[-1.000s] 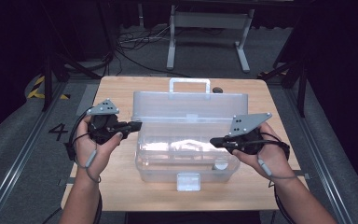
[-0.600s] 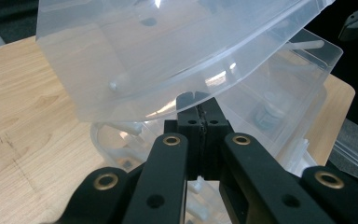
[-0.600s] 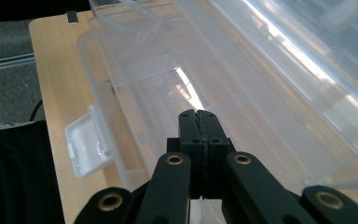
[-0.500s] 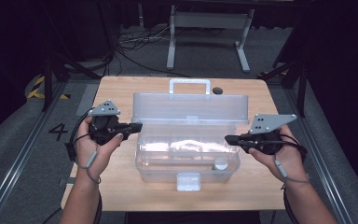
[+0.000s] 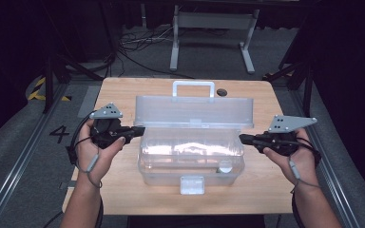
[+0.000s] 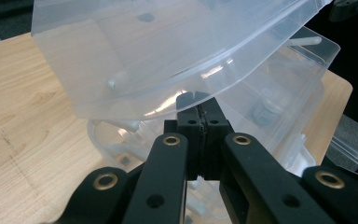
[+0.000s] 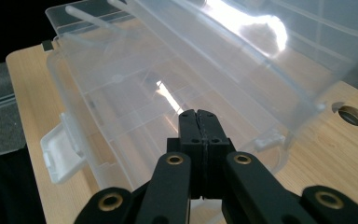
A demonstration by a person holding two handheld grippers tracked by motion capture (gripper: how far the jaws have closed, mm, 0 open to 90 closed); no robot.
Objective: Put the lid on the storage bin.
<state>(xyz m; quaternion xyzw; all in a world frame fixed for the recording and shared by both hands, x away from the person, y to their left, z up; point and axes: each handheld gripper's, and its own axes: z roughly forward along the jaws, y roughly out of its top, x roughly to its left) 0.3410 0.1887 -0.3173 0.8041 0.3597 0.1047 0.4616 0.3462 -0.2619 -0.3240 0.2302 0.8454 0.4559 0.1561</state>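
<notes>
One clear plastic box [image 5: 190, 159] stands in the middle of the desk [image 5: 119, 95], with its one lid [image 5: 195, 111] raised at the far side. There are two tools: the left tool [image 5: 140, 130] is closed on nothing, with its tip at the left end of the box under the lid. The right tool [image 5: 244, 139] is also closed and empty, just beside the right end of the box.

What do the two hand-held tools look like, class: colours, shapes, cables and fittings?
Each tool, left and right, is black, topped by a grey three-cornered plate with small holes. Brass-ringed pivots join the jaw links. A grey cable trails from each along the wrist.
</notes>
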